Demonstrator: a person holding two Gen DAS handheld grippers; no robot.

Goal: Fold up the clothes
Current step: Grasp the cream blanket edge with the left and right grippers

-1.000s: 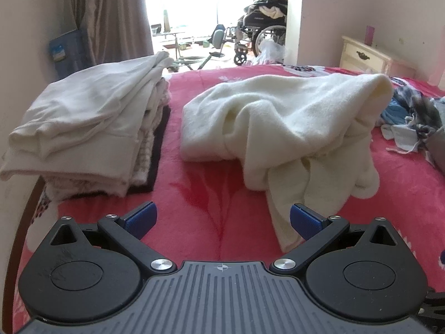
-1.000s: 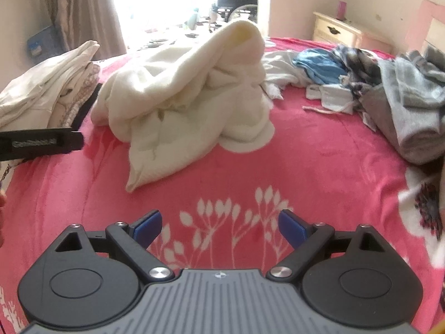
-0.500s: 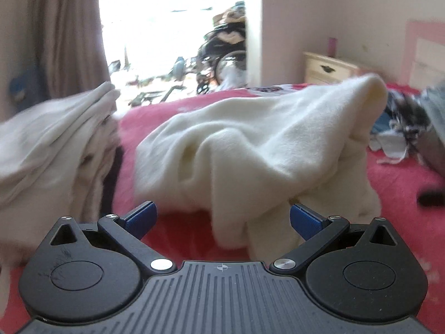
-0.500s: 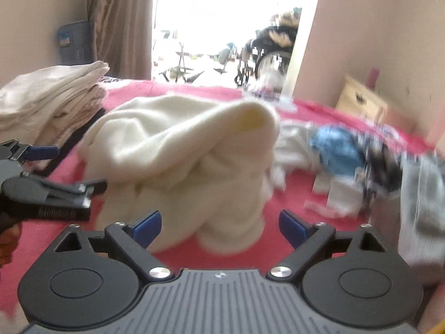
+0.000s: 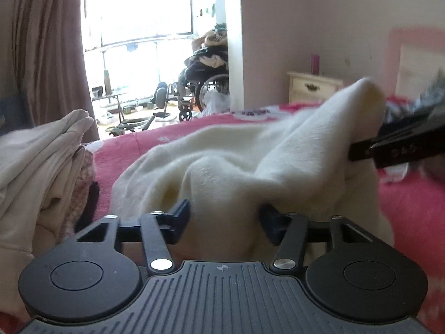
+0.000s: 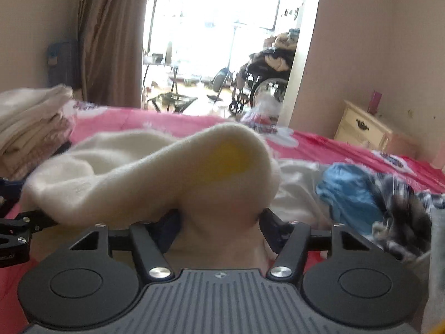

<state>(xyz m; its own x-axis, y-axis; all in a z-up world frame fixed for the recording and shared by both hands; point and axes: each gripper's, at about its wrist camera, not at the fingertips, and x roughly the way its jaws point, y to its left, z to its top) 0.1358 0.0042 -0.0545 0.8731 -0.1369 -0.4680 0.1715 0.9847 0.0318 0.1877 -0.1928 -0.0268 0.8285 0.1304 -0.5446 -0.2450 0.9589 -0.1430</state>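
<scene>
A crumpled cream fleece garment [image 5: 250, 153] lies on the pink floral bed cover [image 5: 155, 139]. My left gripper [image 5: 224, 217] has its jaws closing on a bunched fold at the garment's near edge, and the cloth fills the gap and touches both pads. In the right wrist view the same garment [image 6: 139, 175] shows a yellow patch [image 6: 230, 158]. My right gripper [image 6: 221, 222] is also closing, with a thick fold pinched between its pads. Each gripper shows in the other's view: the right one [image 5: 400, 144] at the garment's right end, the left one [image 6: 14, 236] at its left end.
A stack of folded pale clothes [image 5: 36, 161] sits on the bed's left side. Unfolded blue [image 6: 350, 192] and plaid [image 6: 403, 203] clothes lie in a heap at the right. Beyond the bed stand a cream nightstand [image 6: 361, 128] and a loaded wheelchair [image 5: 205, 83].
Both grippers moved in low to the cream garment from a distance. Their wide-open jaws have narrowed onto folds of it, one at each end.
</scene>
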